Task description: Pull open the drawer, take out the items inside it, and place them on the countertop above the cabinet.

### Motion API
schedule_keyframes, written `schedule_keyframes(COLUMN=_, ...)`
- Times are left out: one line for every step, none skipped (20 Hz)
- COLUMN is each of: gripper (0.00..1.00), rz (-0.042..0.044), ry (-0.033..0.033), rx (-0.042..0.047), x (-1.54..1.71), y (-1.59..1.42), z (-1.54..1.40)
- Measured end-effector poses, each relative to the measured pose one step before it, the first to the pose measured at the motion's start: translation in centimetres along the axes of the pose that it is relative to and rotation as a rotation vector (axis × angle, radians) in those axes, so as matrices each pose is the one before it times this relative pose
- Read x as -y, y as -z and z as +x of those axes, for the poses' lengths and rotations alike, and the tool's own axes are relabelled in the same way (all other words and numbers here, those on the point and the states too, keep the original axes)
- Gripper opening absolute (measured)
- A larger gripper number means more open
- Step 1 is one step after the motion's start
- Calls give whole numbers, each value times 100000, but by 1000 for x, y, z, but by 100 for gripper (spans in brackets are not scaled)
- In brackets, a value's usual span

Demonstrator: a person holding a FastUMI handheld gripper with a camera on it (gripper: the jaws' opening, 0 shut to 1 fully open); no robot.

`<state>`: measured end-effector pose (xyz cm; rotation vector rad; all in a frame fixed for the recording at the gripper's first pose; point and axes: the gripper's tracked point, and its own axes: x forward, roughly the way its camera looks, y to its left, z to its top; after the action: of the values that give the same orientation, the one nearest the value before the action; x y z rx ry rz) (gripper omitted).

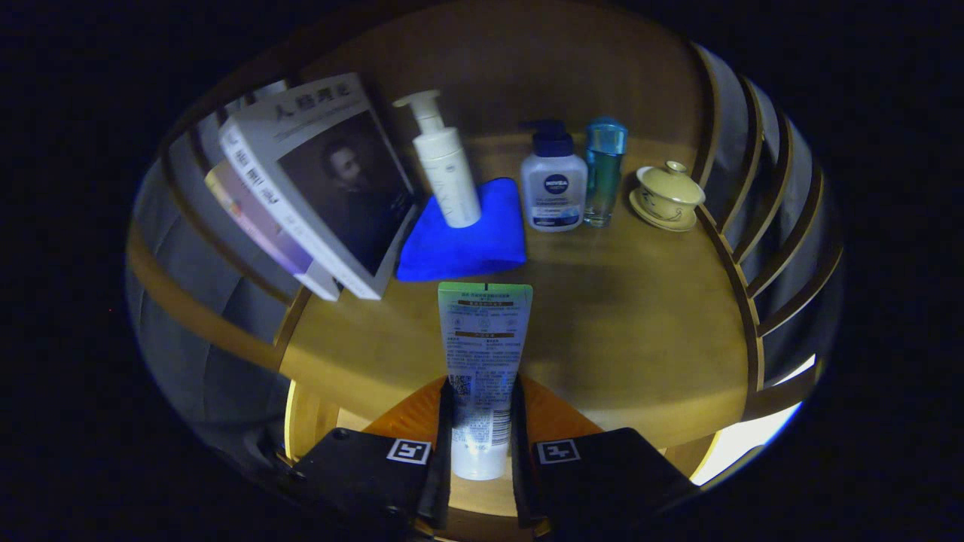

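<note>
Gripper view: hand-held gripper pinching green-topped tube, tube extending ahead over countertop.

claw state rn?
Claw: shut on the tube, both fingers pressing its lower sides, held over the countertop.

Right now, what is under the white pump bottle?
The white pump bottle stands on a folded blue cloth, which lies on the wooden countertop. The countertop beneath the cloth is hidden.
</note>
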<state>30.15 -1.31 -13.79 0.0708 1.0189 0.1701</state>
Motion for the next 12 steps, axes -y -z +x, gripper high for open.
schedule_keyframes(gripper=37, rz=1838, ry=877, rx=-162, x=316, y=-344, z=498)
schedule_keyframes(gripper=37, rz=1740, ry=787, rx=-293, x=280, y=-255, z=489)
schedule_keyframes(gripper=37, rz=2063, ry=925, rx=-30, x=136, y=-235, z=531)
schedule_keyframes(gripper=36, rz=1824, ry=518, rx=-468, x=169, y=-197, z=470)
schedule_keyframes(gripper=38, rz=2213, ry=-888, rx=-346, x=-172, y=-203, z=155)
schedule_keyframes(gripper=38, rz=1892, ry=-831, rx=-96, x=-148, y=-198, z=313)
schedule_keyframes(gripper=38, rz=1294, ry=-297, rx=284, x=43, y=-209, z=274)
schedule_keyframes(gripper=38, rz=704, ry=313, rx=84, x=52, y=-151, z=253)
schedule_keyframes(gripper=42, rz=399, ry=-186, rx=-134, x=-45, y=86, z=188)
schedule_keyframes(gripper=42, rz=-32, ry=-134, rx=-621, x=-33, y=34, z=155)
schedule_keyframes(gripper=44, rz=-296, ry=-120, rx=-487, x=-42, y=228, z=161)
schedule_keyframes(gripper=46, rz=-511, ry=124, rx=-254, x=-15, y=24, z=212)
